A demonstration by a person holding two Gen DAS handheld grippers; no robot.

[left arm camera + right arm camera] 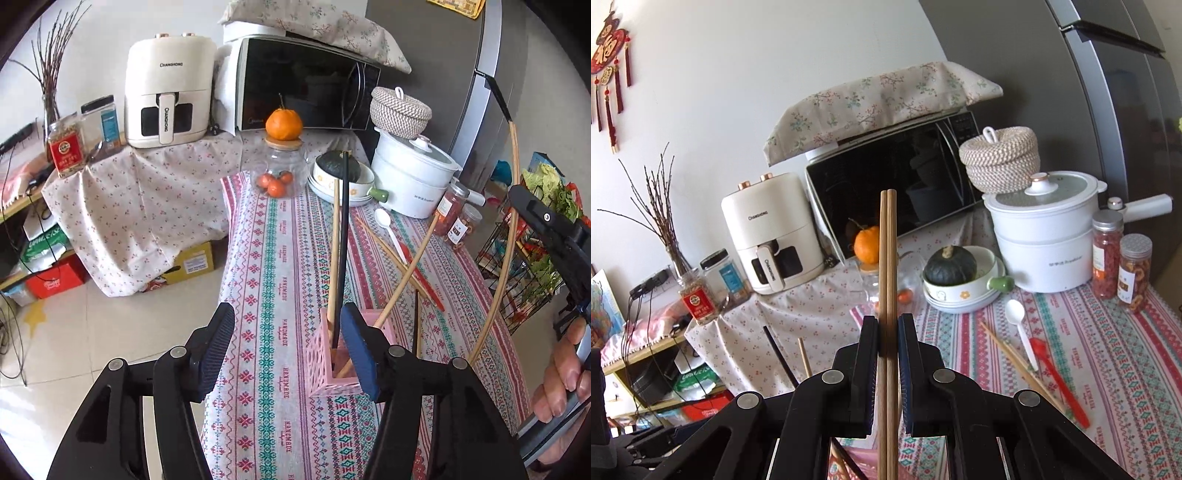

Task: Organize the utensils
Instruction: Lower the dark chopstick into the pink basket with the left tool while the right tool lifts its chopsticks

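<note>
A pink lattice utensil holder stands on the patterned tablecloth. It holds a black chopstick and wooden chopsticks. My left gripper is open, its right finger against the holder's right side. My right gripper is shut on a pair of wooden chopsticks, held upright above the holder; they also show in the left wrist view. A white spoon, a red spoon and a wooden chopstick pair lie on the cloth.
At the table's far end stand a white pot, a bowl with a dark squash, snack jars and a glass jar topped by an orange. A microwave and air fryer sit behind. A wire basket stands right.
</note>
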